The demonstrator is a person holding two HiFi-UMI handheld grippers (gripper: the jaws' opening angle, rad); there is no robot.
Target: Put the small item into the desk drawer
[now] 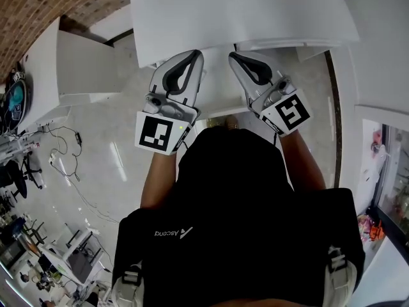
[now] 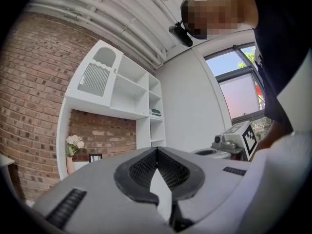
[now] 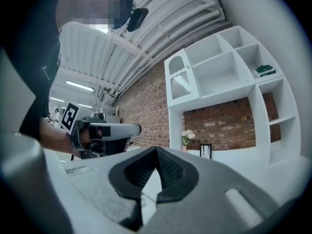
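Note:
In the head view both grippers are held level in front of the person's chest, at the front edge of the white desk (image 1: 243, 11). My left gripper (image 1: 196, 54) is shut, its dark pads meeting at the tip with nothing between them; it shows the same in its own view (image 2: 157, 151). My right gripper (image 1: 232, 55) is shut and empty too, also in its own view (image 3: 156, 150). Between the two grippers a white panel (image 1: 220, 88) juts out from under the desk; whether it is the drawer I cannot tell. No small item shows in any view.
A white shelf unit (image 2: 122, 91) stands against a brick wall (image 3: 146, 106), with a vase of flowers (image 2: 73, 144) and a small frame (image 3: 205, 151) in its niche. A low white cabinet (image 1: 83, 69) stands left of the desk. Cables (image 1: 64, 152) lie on the pale floor.

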